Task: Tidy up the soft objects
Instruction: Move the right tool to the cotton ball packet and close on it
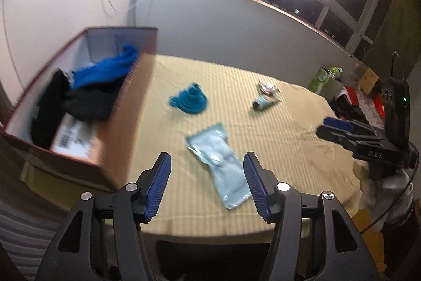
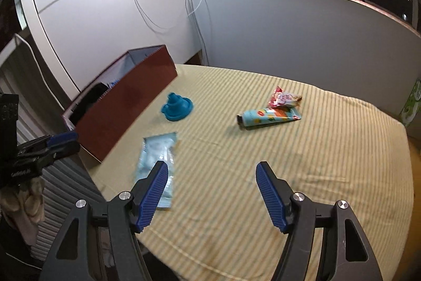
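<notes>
The pale blue packet lies flat, its long axis running toward the table's near edge.

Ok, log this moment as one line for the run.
left tool: open, empty, over pale blue packet | right tool: open, empty | box: holds blue and black cloths | table: teal funnel, tube, wrapper

Counter: matt striped woven cloth cover. Box: smooth reddish-brown card walls. Pouch: glossy pale-blue plastic film. Funnel: matt teal rubbery plastic. Tube: glossy printed plastic. Claw pads: ribbed blue plastic.
</notes>
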Demonstrator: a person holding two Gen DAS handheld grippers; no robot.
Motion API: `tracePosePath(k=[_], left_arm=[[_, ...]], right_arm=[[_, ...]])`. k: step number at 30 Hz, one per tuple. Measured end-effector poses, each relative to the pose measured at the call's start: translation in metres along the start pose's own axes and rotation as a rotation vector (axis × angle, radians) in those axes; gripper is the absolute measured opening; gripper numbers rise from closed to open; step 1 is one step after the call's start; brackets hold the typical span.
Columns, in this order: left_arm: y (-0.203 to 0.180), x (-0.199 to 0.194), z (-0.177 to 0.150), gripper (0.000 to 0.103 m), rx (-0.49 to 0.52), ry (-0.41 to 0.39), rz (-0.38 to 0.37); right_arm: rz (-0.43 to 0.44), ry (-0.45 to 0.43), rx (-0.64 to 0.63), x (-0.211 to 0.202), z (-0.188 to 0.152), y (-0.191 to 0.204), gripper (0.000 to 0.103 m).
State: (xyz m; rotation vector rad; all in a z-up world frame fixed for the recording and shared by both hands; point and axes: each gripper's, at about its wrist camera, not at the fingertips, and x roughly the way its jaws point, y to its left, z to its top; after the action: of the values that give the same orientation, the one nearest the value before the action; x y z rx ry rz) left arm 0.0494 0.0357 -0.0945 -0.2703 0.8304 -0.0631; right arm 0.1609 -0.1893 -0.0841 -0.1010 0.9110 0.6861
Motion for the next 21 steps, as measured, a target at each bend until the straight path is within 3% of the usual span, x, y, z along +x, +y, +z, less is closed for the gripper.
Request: tracePosePath(k=[13, 21], left_arm=[[-0.01, 0.041, -0.012, 0.062, -0.08, 0.07, 0.016], [0.004, 0.032, -0.007, 0.062, -0.062, 0.051, 0.06]], right_arm=[[0.088, 0.046, -0.052, 0.04, 0.026, -0.004, 0.066], [0.156, 0.118, -0.093, 0.071, 0.016, 0.035, 0.066]])
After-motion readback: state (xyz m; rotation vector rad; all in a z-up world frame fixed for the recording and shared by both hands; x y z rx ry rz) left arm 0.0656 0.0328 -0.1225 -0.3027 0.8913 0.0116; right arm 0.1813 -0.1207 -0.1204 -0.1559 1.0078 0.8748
